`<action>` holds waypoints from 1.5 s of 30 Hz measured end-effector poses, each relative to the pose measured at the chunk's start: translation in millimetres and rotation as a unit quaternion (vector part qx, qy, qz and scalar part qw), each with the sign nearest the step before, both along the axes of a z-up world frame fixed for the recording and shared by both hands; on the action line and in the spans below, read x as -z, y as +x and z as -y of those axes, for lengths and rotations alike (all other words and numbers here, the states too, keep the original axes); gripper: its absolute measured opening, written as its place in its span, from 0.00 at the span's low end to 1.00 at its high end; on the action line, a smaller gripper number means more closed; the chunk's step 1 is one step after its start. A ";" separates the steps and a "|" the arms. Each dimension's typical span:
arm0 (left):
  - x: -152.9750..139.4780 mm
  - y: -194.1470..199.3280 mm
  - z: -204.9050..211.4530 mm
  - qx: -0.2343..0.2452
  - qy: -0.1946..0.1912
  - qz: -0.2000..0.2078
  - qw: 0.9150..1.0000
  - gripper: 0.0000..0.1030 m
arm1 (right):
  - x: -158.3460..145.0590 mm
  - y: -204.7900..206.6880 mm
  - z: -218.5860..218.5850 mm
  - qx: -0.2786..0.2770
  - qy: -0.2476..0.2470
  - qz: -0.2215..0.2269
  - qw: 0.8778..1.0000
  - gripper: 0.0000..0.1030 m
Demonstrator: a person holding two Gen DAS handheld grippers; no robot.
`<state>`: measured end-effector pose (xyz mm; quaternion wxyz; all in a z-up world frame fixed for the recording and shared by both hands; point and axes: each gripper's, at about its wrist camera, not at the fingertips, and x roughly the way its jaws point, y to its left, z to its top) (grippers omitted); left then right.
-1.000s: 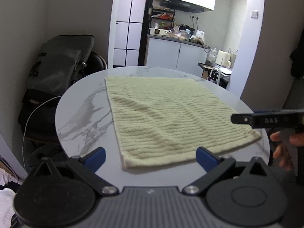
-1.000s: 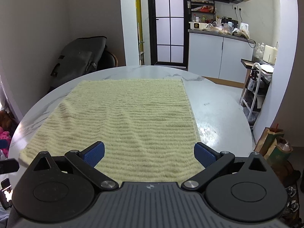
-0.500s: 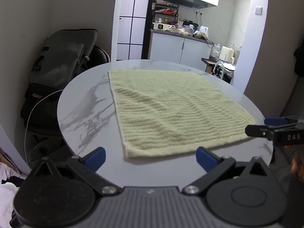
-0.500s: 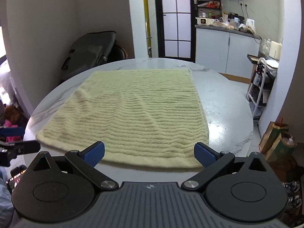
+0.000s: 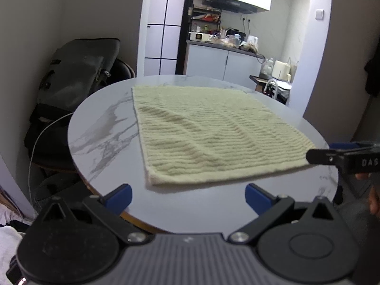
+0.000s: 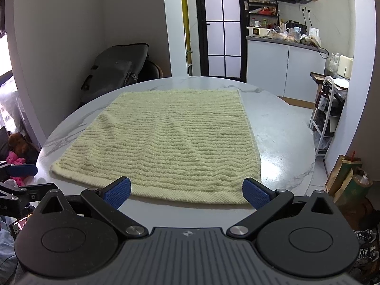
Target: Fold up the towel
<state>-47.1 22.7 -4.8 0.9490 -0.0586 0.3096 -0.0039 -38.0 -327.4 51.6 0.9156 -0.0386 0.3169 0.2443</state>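
Two claws hover at the near rim of a round marble table (image 6: 280, 142), both spread wide and holding nothing. One pale yellow ribbed towel (image 6: 171, 140) lies flat and unfolded across the tabletop. Left claw (image 5: 187, 196) faces the towel's near left corner; right claw (image 6: 186, 190) sits just short of its near hem.

Right claw (image 5: 319, 153) cut off (frame edge), countertop clutter (image 6: 288, 35) indistinct.

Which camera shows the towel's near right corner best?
The right wrist view: the towel corner lies unobstructed by the open right gripper. In the left wrist view, that gripper's finger crosses that corner.
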 end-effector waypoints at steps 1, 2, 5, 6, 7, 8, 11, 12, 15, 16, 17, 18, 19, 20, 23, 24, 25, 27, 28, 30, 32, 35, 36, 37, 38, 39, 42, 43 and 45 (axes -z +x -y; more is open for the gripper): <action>0.8 0.4 0.7 0.000 0.001 -0.001 1.000 1.00 | 0.1 -0.5 -0.9 -0.001 -0.003 0.001 1.000 1.00; 2.4 0.6 0.8 -0.001 0.003 -0.004 1.000 1.00 | 0.2 -0.7 -1.4 -0.002 -0.005 0.001 1.000 1.00; 4.9 0.4 -0.1 -0.003 0.016 0.000 1.000 1.00 | 0.5 -1.2 -3.1 -0.004 -0.011 0.002 1.000 1.00; 4.9 0.3 -1.3 -0.003 0.016 0.001 1.000 1.00 | 0.6 -1.4 -3.6 -0.004 -0.013 0.002 1.000 1.00; 4.7 0.4 -2.8 -0.003 0.014 0.001 1.000 1.00 | 0.8 -0.9 -2.5 -0.004 -0.013 0.002 1.000 1.00; 4.5 0.4 -4.3 -0.003 0.012 0.002 1.000 1.00 | 1.0 0.0 -0.3 -0.004 -0.012 0.001 1.000 1.00; 3.6 -0.5 -8.0 0.003 0.011 0.004 1.000 1.00 | 1.7 2.7 6.2 -0.003 -0.008 -0.002 1.000 1.00; 3.7 -0.5 -8.8 0.008 0.013 0.004 1.000 1.00 | 2.0 3.6 8.4 -0.002 -0.006 -0.004 1.000 1.00; 3.1 -0.3 -13.8 0.012 0.016 0.011 1.000 1.00 | 2.7 6.3 15.0 -0.001 -0.002 -0.007 1.000 1.00; 2.6 -0.8 -16.5 0.009 0.012 0.018 1.000 0.99 | 2.9 7.2 17.1 -0.001 -0.001 -0.008 1.000 1.00; 1.9 -1.3 -21.9 0.007 0.001 0.030 1.000 0.99 | 3.1 8.1 19.3 0.000 0.000 -0.009 1.000 0.99; 1.4 -0.5 -25.5 0.010 -0.008 0.035 0.999 0.99 | 3.4 9.0 21.5 0.000 0.002 -0.010 1.000 0.99; 1.1 1.2 -28.4 0.012 -0.017 0.036 0.999 0.97 | 3.6 9.9 23.7 0.000 0.003 -0.011 1.000 0.99; 0.8 2.9 -31.0 0.014 -0.025 0.036 0.999 0.93 | 3.9 10.8 25.8 0.001 0.005 -0.012 1.000 0.99; -0.3 6.4 -31.5 0.016 -0.028 0.039 0.999 0.90 | 5.3 14.2 31.7 0.002 0.007 -0.015 1.000 0.99; -0.6 7.3 -31.0 0.017 -0.027 0.040 0.999 0.89 | 7.0 16.6 33.0 0.003 0.008 -0.017 1.000 0.99; -0.4 8.2 -30.0 0.018 -0.024 0.039 0.999 0.87 | 8.3 18.9 34.1 0.003 0.011 -0.017 1.000 0.99; 0.6 11.3 -28.1 0.022 -0.020 0.035 0.999 0.82 | 9.8 21.9 36.8 0.003 0.013 -0.012 1.000 0.99; 1.1 12.1 -28.1 0.021 -0.019 0.035 0.999 0.79 | 10.6 23.2 38.2 0.004 0.013 -0.009 1.000 0.99; 2.5 15.2 -26.8 0.022 -0.016 0.030 0.999 0.75 | 12.6 26.0 41.0 0.002 0.013 -0.005 1.000 0.98; 3.7 17.9 -25.6 0.026 -0.009 0.028 0.999 0.67 | 16.7 29.6 42.5 -0.007 0.013 -0.012 1.000 0.92; 3.7 20.3 -24.5 0.029 -0.001 0.026 0.999 0.59 | 20.1 31.2 42.2 -0.011 0.008 -0.011 1.000 0.83; 3.8 20.8 -24.5 0.030 0.000 0.026 0.999 0.56 | 20.4 31.0 41.9 -0.012 0.007 -0.009 1.000 0.81; 3.9 21.3 -24.3 0.032 0.002 0.026 0.999 0.51 | 20.6 30.7 41.7 -0.013 0.006 -0.008 1.000 0.79; 4.3 21.5 -23.4 0.034 0.007 0.026 0.999 0.46 | 20.8 30.4 41.4 -0.014 0.006 -0.006 1.000 0.79; 4.6 21.4 -23.2 0.035 0.012 0.026 0.999 0.44 | 21.0 30.1 41.2 -0.015 0.005 -0.004 1.000 0.78; 4.8 21.1 -23.7 0.032 0.021 0.026 0.999 0.31 | 21.7 29.3 40.4 -0.018 0.003 0.001 1.000 0.72; 4.9 21.2 -25.1 0.031 0.017 0.025 0.999 0.19 | 22.0 29.0 40.2 -0.019 0.002 0.003 1.000 0.67; 5.5 21.8 -28.8 0.031 0.006 0.024 0.999 0.08 | 22.4 28.4 39.7 -0.022 0.001 0.007 1.000 0.55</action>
